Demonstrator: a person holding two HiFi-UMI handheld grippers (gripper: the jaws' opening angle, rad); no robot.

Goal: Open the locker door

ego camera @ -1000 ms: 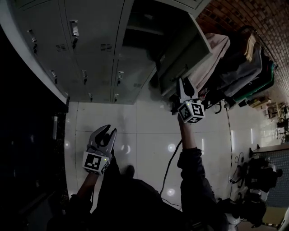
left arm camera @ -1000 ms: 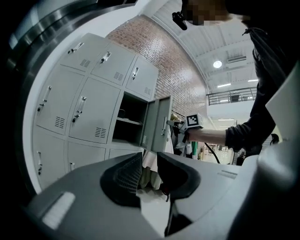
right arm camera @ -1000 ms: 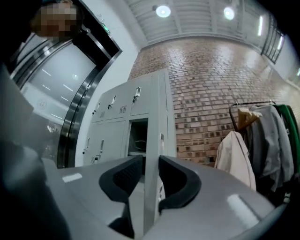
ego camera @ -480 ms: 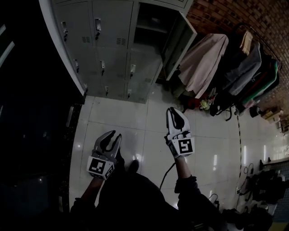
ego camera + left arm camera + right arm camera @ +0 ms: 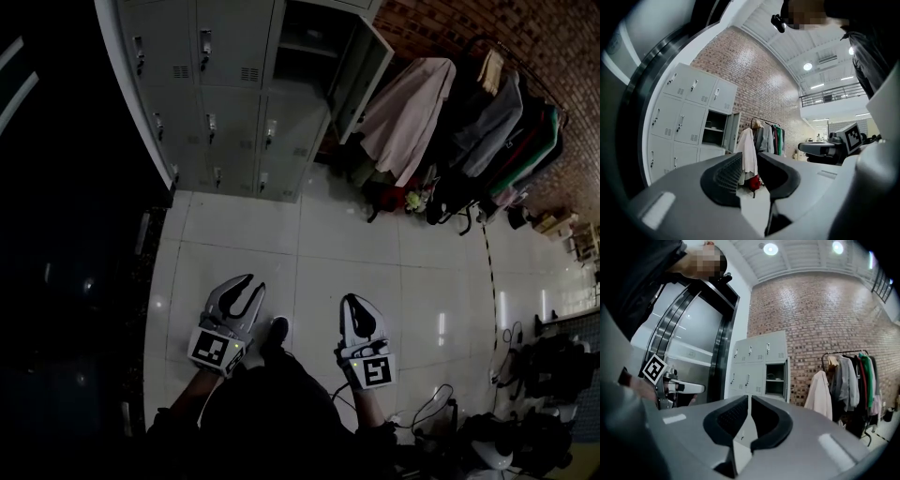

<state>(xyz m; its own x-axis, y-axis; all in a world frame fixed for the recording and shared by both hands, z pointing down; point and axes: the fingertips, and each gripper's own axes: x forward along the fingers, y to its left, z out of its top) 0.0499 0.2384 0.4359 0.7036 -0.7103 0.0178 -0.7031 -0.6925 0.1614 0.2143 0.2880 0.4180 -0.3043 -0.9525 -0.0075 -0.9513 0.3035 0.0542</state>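
The grey locker bank (image 5: 216,94) stands at the top of the head view. One door (image 5: 361,75) in it hangs swung open beside its dark compartment (image 5: 305,42). Both grippers are held low over the white floor tiles, far from the lockers. My left gripper (image 5: 251,285) is open and empty. My right gripper (image 5: 354,301) has its jaws closing, almost together, with nothing between them. The left gripper view frames the open door (image 5: 733,138) past my left gripper (image 5: 749,161). In the right gripper view the open compartment (image 5: 774,378) shows beyond my right gripper (image 5: 749,401).
A clothes rack (image 5: 478,112) with several coats stands right of the lockers, a pale coat (image 5: 403,108) nearest the open door. A red bag (image 5: 384,199) lies under it. A cable (image 5: 431,408) loops on the floor at lower right. A dark wall runs down the left.
My right gripper has come away from the open locker door, dropped back toward the person and narrowed its jaws. The person has backed away from the lockers. The left gripper stays open.
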